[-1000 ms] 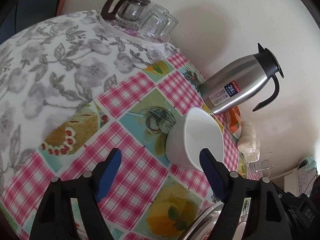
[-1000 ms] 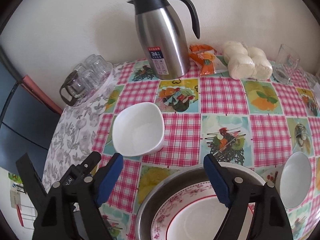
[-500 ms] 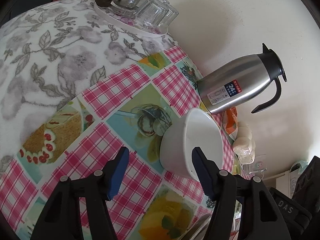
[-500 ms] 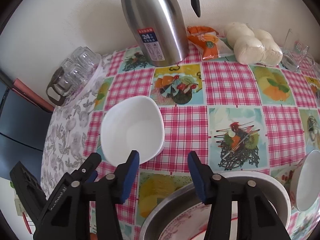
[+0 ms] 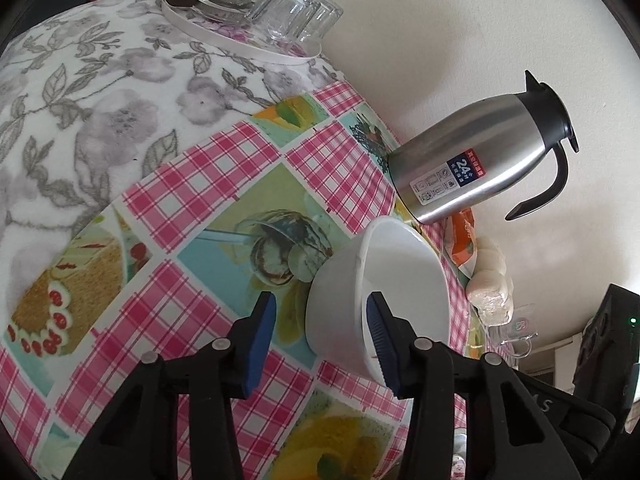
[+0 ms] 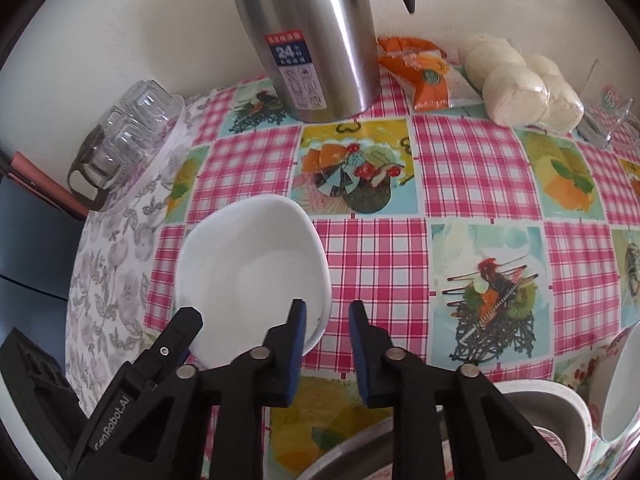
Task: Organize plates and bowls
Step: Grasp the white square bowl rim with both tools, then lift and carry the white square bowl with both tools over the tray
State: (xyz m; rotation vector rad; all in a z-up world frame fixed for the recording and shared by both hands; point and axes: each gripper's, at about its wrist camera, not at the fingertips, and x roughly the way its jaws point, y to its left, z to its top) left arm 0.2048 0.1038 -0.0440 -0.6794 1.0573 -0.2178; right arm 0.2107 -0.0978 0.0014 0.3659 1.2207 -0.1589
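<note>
Tabletop (image 6: 472, 176) crowded; you're narrowing both claws astride the white bowl (image 6: 252, 264) rim, left claw (image 5: 320, 340) and right claw (image 6: 326, 344), neither pinching yet.

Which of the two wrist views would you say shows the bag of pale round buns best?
The right wrist view: the bag of pale round buns lies whole and unobstructed by the wall. The left wrist view shows it small, distorted, near the edge.

Open cloth (image 6: 376, 256) right of bowl (image 6: 248, 264); flask (image 6: 312, 40) blocks behind.
</note>
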